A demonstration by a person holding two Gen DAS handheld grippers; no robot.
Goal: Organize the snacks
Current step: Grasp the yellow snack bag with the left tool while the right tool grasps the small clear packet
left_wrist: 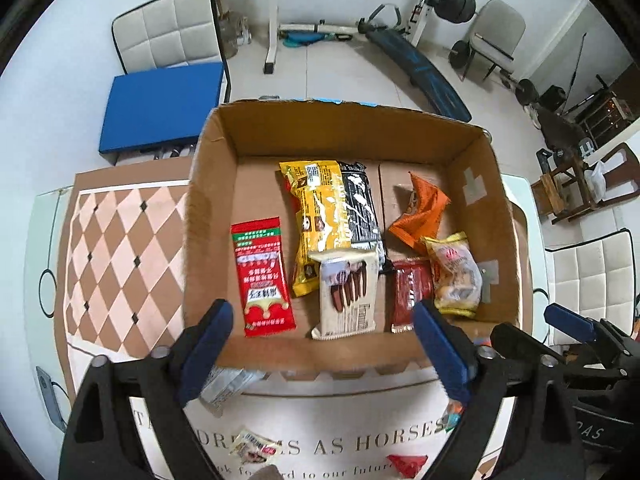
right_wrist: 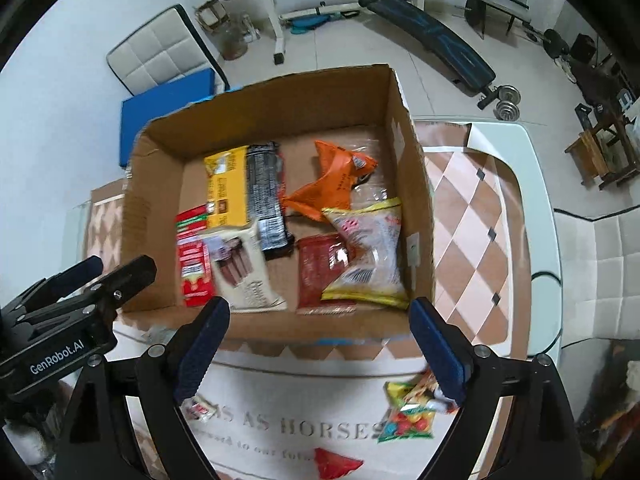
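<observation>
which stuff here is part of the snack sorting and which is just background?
Job:
cardboard box
red packet
yellow bag
white biscuit pack
orange pouch
loose candy bag on the mat
left tool, right tool, both open, empty

Background:
barbell rack
blue cushion
white chairs

silver packet (left_wrist: 224,388) half hidden by finger, red wrapper (right_wrist: 336,466) cut off

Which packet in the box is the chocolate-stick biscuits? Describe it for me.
Look in the open cardboard box, near its front wall. The cream-white packet lies between the red sachet and the dark red packet, overlapping the yellow bag; only it pictures brown sticks.
</observation>
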